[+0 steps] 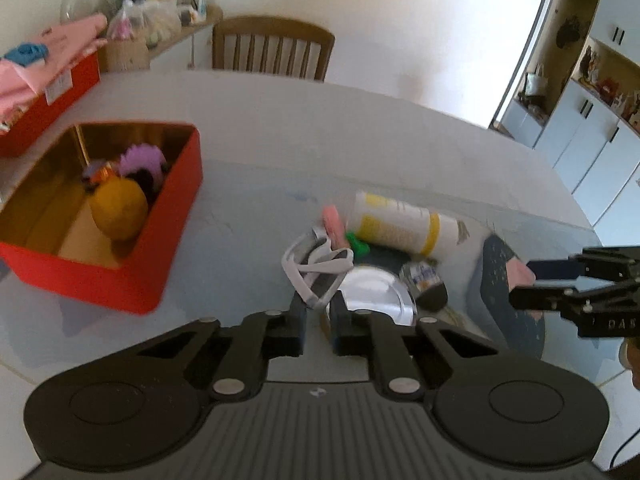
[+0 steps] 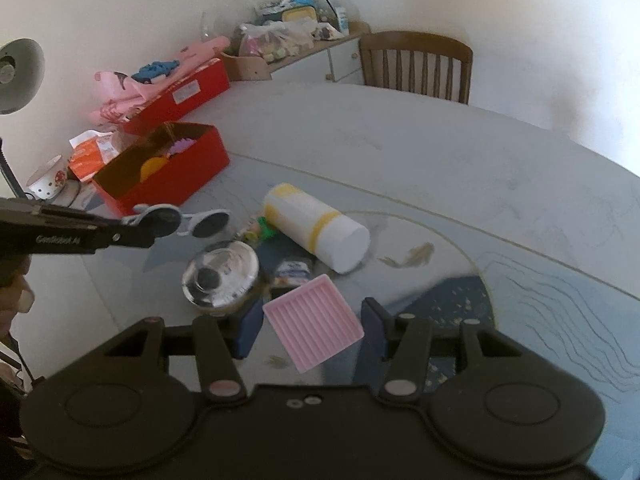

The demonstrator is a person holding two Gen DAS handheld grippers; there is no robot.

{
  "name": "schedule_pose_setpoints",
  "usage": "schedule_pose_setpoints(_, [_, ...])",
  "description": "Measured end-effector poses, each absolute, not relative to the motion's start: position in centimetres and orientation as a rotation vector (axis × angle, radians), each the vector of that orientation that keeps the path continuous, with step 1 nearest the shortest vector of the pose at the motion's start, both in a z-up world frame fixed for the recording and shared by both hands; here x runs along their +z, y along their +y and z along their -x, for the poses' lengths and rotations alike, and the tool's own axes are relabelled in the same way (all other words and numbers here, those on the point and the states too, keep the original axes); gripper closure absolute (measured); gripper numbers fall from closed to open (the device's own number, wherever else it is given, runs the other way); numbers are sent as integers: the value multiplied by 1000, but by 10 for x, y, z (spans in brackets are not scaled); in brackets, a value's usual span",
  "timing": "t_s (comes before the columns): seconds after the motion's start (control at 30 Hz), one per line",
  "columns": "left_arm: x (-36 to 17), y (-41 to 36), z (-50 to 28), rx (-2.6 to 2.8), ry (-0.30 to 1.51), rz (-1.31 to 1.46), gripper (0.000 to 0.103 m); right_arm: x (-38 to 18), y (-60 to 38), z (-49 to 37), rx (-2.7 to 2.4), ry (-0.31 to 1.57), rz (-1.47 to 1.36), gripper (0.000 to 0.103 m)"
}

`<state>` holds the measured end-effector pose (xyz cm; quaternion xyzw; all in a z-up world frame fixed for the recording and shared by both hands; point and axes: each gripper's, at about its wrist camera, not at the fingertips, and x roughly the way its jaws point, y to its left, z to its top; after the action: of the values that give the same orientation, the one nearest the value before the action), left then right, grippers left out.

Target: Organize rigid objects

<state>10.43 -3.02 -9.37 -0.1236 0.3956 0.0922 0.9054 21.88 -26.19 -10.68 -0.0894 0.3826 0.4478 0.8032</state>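
My left gripper is shut on white sunglasses and holds them above the table; they also show in the right wrist view. My right gripper is wide around a pink ridged tray; I cannot tell whether the pads touch it. An open red tin box at the left holds a yellow round toy and a purple toy. A white and yellow canister lies on its side. A shiny metal lid, a green piece and a small packet lie nearby.
A second red box with pink cloth stands at the back left. A wooden chair is at the table's far side. A spotted cup and orange packets sit left of the open box. A desk lamp is at far left.
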Motion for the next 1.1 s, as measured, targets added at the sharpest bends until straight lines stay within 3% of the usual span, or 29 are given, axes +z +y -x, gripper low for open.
schedule_pose_setpoints(0.47, [-75, 3, -103, 160, 712, 231, 98, -90, -228, -197, 929, 795, 199, 50])
schedule_pose_setpoints(1.1, [-129, 39, -80, -2, 964, 226, 98, -92, -200, -176, 883, 828, 172, 50])
